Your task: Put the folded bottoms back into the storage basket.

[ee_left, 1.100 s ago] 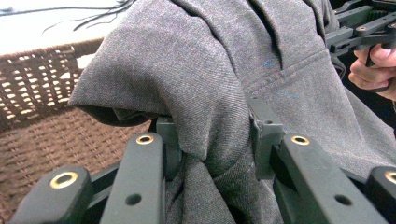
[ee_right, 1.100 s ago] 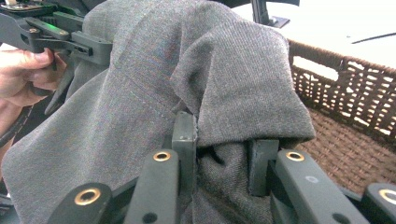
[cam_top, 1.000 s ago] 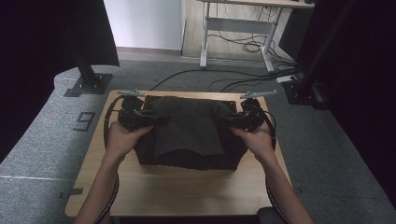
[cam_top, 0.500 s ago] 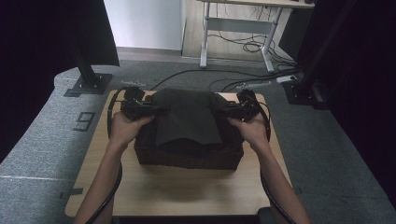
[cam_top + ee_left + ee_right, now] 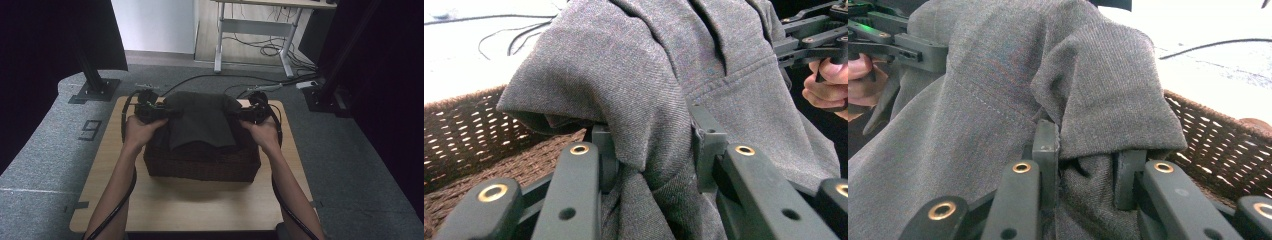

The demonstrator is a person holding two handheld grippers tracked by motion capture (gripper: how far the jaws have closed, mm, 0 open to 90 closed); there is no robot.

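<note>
Looking down from the high view, you are holding a grey cloth stretched between both tongs above a dark wicker basket on the wooden table; the left gripper and the right gripper are each pinching a far corner, probably so the cloth is hanging flat and its near edge is trailing into the basket; bare table is lying in front of the basket for setting things down. In the left gripper view, the left gripper is clenching a bunched fold of cloth, with the woven basket rim just beside and below. In the right gripper view, the right gripper is likewise gripping gathered cloth, with the basket wall close alongside, so you are working with little room sideways.
</note>
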